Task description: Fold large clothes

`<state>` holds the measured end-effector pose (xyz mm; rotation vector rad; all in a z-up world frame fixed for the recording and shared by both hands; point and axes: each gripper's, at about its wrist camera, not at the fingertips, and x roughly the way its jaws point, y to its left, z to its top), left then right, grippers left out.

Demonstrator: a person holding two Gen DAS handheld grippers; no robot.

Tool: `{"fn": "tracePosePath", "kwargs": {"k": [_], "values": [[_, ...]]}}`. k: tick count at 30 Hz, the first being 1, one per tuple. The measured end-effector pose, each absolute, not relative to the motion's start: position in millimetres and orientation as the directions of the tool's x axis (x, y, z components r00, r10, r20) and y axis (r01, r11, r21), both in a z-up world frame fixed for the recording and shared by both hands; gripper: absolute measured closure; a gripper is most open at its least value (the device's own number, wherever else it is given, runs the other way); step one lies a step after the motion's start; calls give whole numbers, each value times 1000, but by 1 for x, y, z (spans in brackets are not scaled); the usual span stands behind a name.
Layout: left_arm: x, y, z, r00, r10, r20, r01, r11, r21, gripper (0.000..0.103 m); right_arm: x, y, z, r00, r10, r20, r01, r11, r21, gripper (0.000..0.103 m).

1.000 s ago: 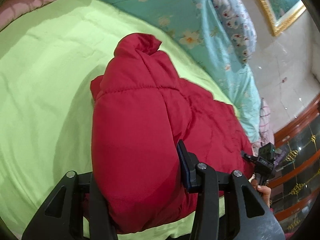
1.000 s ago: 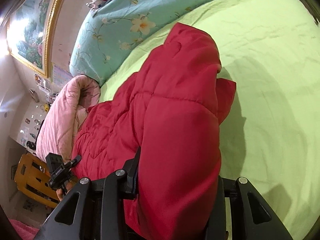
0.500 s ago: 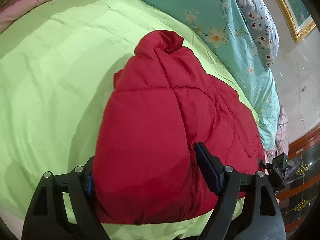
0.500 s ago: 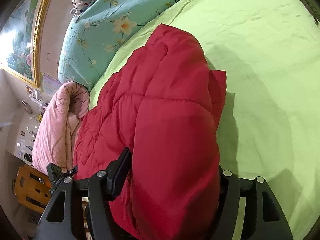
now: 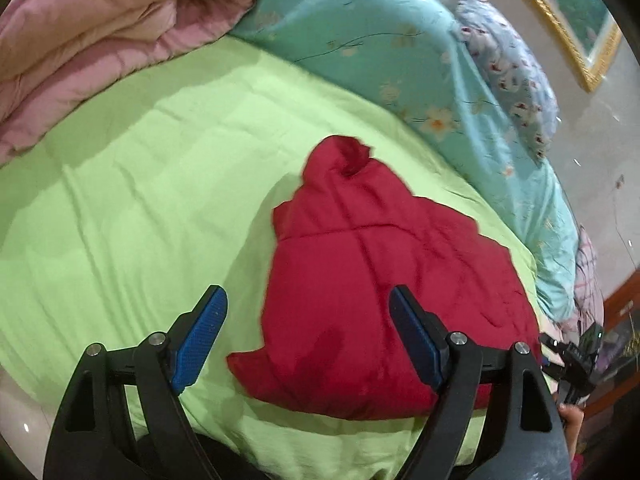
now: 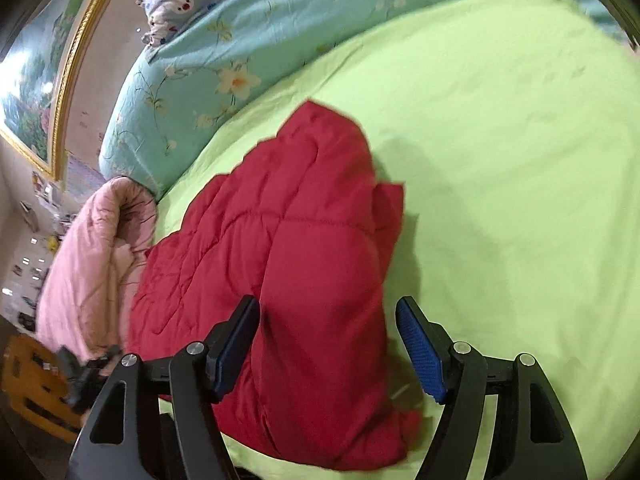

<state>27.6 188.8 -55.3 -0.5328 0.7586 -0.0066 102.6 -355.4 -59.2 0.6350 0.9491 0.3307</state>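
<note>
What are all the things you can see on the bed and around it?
jacket: one, red, quilted, lying folded on the sheet
sheet: one, light green, covering the bed
quilt: one, teal with flowers, at the far side of the bed
blanket: one, pink, rolled up beside the quilt
pillow: one, pale with a small print, against the quilt
painting: one, gold frame, on the wall
left gripper: black with blue pads, open, clear of the jacket
right gripper: black with blue pads, jaws opening, jacket between them
</note>
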Motion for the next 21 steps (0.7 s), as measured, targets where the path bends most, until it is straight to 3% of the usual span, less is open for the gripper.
{"fn": "tracePosePath", "kwargs": {"k": [5,8,12,21], "values": [[30,157,-44,737,-240,-631,-97,888,-450,20,87,-340,-28,612,473,-634,-58,826,561,31],[32,138,-44,732,-287,-618,-48,883,-467,20,83,-315,-12,610,491,-622,-141,839,525,43],[37,111,-46,718,-315,-621,4,893,-450,20,94,-272,0,559,544,-625,-261,831,491,50],[66,75,-65,672,-300,-677,57,933,-356,20,136,-205,-4,464,525,-714,-423,839,342,50]]}}
